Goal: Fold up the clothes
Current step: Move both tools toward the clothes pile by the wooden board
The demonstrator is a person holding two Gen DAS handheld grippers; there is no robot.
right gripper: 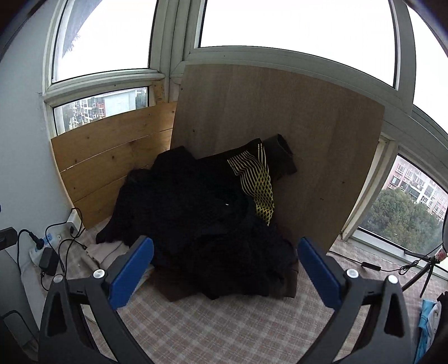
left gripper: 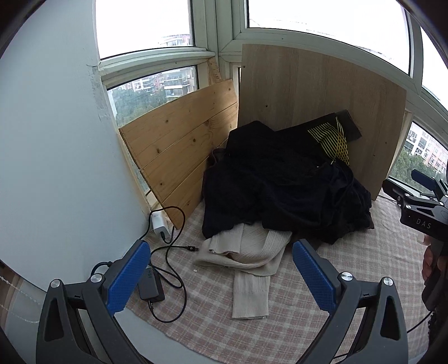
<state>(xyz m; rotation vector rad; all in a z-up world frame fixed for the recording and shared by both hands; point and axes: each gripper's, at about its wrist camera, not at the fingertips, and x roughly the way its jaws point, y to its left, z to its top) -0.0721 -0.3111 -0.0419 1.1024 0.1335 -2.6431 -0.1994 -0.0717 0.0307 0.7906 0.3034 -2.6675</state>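
Corner windows (right gripper: pixel 294 25) bright with overcast daylight, wooden boards (left gripper: pixel 316 100) leaning against them, pale wall (left gripper: pixel 53 140), checked cloth (right gripper: pixel 224 322) underfoot

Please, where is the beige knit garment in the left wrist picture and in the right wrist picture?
Left wrist view: the beige knit garment lies at lower centre on the checked cloth, sticking out from under the black clothes pile.
Right wrist view: only a small part of it shows at lower left, beside the pile.
Shared landmark: the black and yellow patterned garment on top of the pile.
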